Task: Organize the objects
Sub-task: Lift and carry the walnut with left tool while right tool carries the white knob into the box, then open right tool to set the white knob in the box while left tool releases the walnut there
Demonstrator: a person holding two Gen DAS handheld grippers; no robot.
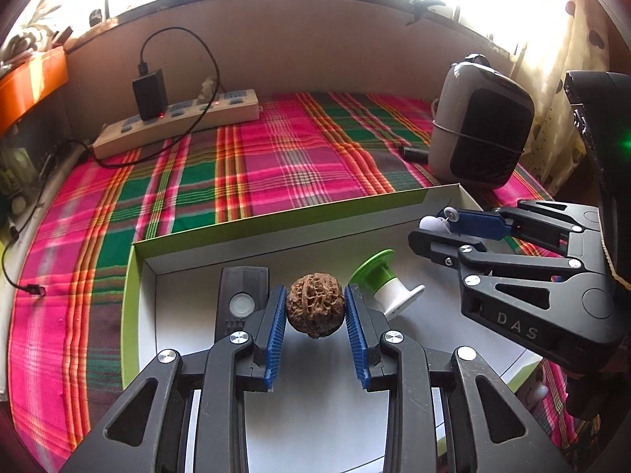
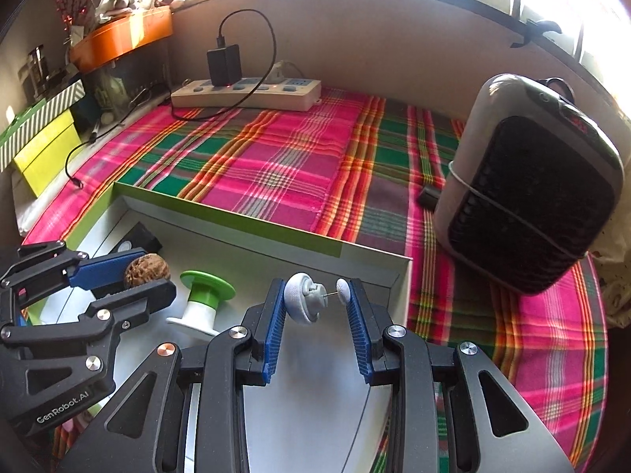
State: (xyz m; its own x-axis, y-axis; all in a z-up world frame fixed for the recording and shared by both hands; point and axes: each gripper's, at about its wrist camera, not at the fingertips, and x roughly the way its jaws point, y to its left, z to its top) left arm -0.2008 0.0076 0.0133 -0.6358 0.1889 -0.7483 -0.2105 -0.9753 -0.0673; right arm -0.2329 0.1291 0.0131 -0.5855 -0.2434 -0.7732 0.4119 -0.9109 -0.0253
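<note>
Both grippers pinching items over green-edged box (image 1: 276, 218)
Left gripper (image 1: 315, 313) jaws clamp walnut (image 1: 314, 304); right gripper (image 2: 317, 299), marked "DAS", jaws clamp small grey pin-like piece (image 2: 305, 297); left body reads "GenRobot.AI"; green-white spool (image 1: 384, 282) lies in box
</note>
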